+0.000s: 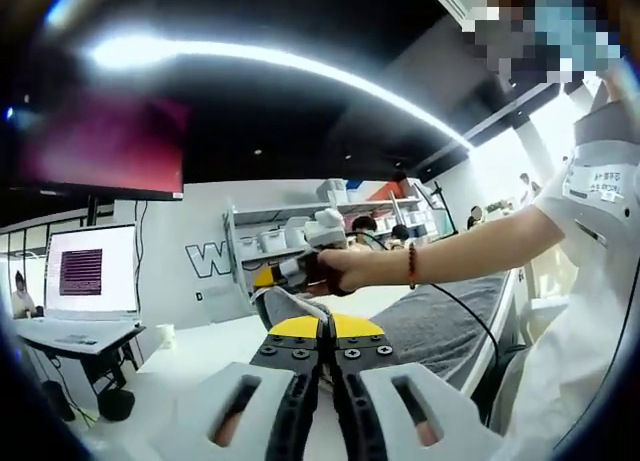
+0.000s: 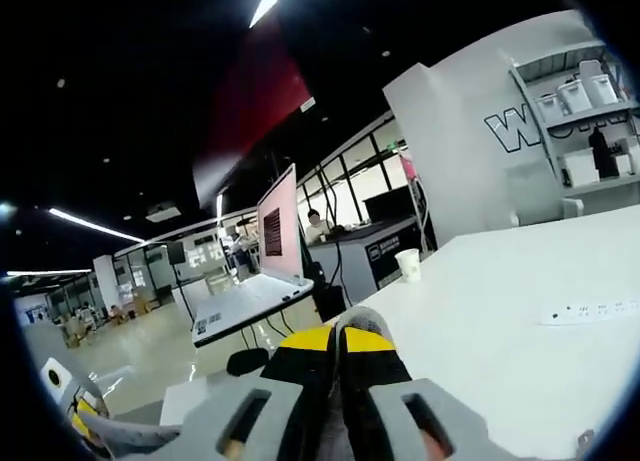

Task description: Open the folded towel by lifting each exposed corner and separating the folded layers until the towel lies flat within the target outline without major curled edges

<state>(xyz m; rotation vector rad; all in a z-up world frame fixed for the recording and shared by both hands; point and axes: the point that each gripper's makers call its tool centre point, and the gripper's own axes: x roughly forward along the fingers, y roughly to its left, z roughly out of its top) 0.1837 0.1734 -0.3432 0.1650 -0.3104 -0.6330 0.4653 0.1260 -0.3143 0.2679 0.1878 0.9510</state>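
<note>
Two grippers raised above the white counter (image 2: 520,281), both clamping grey towel fabric.

Left gripper (image 1: 325,326): jaws closed, thin towel edge pinched between the tips. Right gripper (image 2: 338,333): jaws closed on a towel fold. Grey towel (image 1: 440,316) otherwise lies on the counter beneath the person's forearm (image 1: 470,246).

A white tabletop (image 2: 520,281) carries the work. On it lie a grey towel (image 1: 440,326) spread toward one edge, a white paper cup (image 2: 409,265), and a white power strip (image 2: 590,312).
</note>
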